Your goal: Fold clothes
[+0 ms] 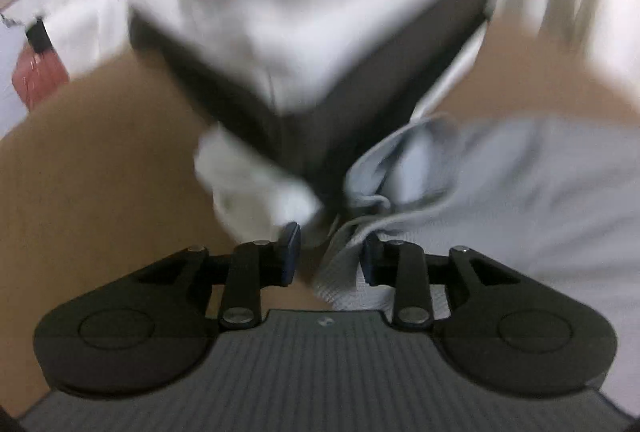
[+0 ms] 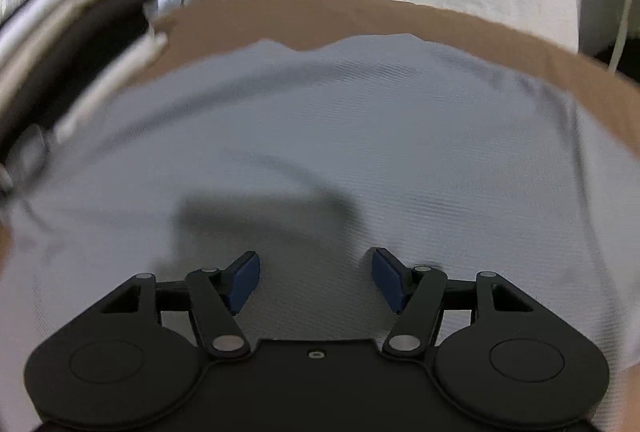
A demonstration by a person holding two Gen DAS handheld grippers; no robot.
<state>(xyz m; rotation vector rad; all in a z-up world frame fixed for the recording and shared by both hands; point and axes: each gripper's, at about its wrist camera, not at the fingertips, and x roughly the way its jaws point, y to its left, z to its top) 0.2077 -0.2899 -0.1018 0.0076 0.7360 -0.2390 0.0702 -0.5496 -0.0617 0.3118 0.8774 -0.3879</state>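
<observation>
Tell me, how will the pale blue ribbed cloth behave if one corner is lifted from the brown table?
The pale blue ribbed cloth will probably hang limp: it already bunches in soft folds between the left gripper fingers. It looks thin, so likely light. Its ribbed weave should grip rather than slip.

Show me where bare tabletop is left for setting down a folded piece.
A wide bare patch of brown table lies left of the white-and-black garment. A narrow bare strip runs beyond the far edge of the light blue garment. The middle is crowded: the two garments meet just ahead of the left gripper.
</observation>
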